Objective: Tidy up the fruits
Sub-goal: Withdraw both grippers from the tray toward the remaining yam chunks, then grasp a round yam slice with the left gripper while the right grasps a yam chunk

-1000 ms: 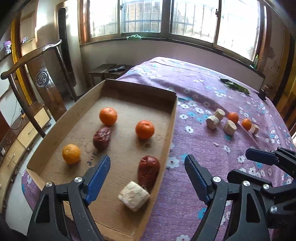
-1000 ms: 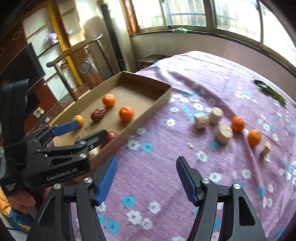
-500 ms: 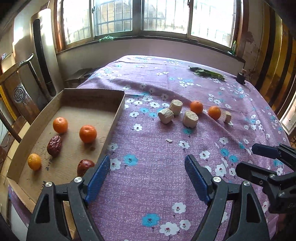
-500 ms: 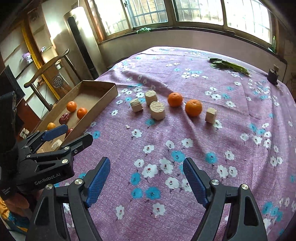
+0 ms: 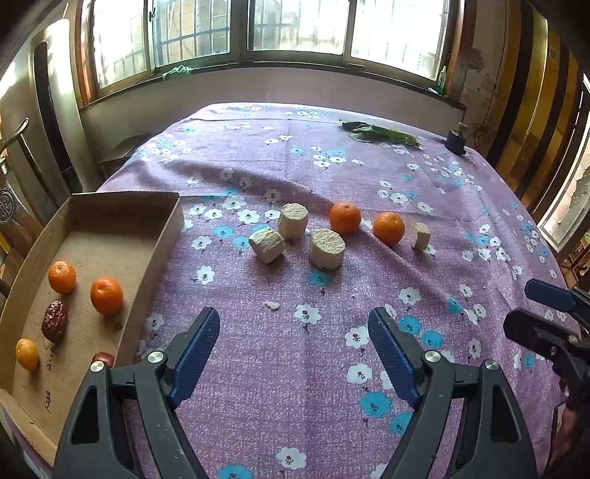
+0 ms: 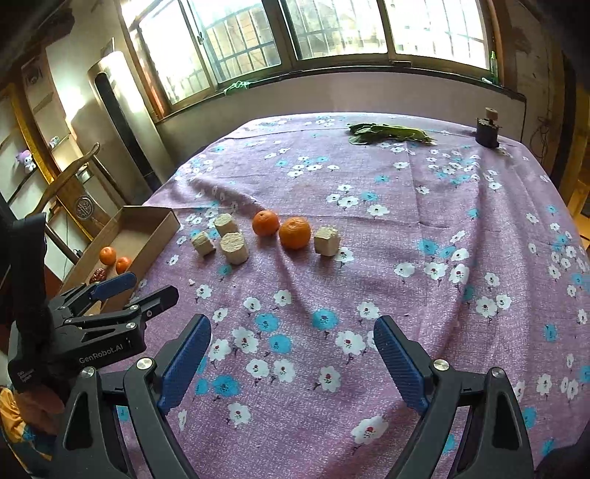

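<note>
- Two oranges (image 5: 344, 216) lie on the floral cloth (image 5: 295, 368) at 12 o'clock from the left gripper (image 5: 294, 337), which gapes empty.
- Right gripper (image 6: 292, 341) likewise spread, empty.
- Round, dimpled, likely light and firm; best pinched across the middle.
- Cardboard tray (image 5: 158, 243) waits at 9 o'clock.

Bright daylight floods through blown-out windows (image 5: 295, 29) far beyond the fingers (image 5: 195, 353); soft shadows, sharp focus, dark fisheye-curved edges.
</note>
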Demonstrator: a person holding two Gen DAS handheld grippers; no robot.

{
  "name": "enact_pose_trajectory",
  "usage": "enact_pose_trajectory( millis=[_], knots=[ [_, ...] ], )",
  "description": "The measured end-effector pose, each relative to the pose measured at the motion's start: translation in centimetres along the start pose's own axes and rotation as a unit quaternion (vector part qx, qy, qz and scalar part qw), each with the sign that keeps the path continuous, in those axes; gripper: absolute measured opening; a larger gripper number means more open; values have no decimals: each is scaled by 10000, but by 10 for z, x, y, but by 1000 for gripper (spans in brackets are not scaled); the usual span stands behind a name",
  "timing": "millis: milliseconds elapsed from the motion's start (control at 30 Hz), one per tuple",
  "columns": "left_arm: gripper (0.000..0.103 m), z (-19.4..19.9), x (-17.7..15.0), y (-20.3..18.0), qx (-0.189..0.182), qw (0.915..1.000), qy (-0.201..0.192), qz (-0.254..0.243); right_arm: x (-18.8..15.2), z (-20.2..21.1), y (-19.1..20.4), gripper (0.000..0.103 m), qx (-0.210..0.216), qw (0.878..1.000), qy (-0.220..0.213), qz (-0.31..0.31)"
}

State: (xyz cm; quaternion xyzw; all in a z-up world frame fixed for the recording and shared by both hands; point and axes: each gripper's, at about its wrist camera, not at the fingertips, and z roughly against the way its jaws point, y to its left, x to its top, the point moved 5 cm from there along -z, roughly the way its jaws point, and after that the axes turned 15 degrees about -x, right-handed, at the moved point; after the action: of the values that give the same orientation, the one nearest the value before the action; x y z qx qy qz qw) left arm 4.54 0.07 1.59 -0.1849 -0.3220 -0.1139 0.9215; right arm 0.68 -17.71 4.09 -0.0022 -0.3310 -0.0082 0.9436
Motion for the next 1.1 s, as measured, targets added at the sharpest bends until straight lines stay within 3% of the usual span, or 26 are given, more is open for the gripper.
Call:
enact_pose_trajectory(
  millis=[167, 633, 733, 800, 833, 1100],
  knots=[
    [82, -24, 11, -3, -117, 9997, 129, 161, 3, -3, -3, 93, -86, 9998, 9, 162],
    [81, -82, 36, 0, 61, 9994, 279, 210, 20, -30, -13, 93, -130, 9990, 153, 392],
    [70, -85, 40, 2, 115, 9996, 213, 175, 26, -43, -10, 92, -146, 9982, 195, 542],
    [36, -90, 40, 1, 34, 9993, 336, 154, 31, -55, -7, 91, -107, 9980, 238, 578],
    [30, -94, 38, 3, -95, 9987, 439, 236, 33, -60, -7, 90, -92, 9979, 260, 583],
    [30, -88, 36, 7, -170, 9988, 380, 267, 45, -100, -9, 71, -129, 9971, 460, 596]
  ],
)
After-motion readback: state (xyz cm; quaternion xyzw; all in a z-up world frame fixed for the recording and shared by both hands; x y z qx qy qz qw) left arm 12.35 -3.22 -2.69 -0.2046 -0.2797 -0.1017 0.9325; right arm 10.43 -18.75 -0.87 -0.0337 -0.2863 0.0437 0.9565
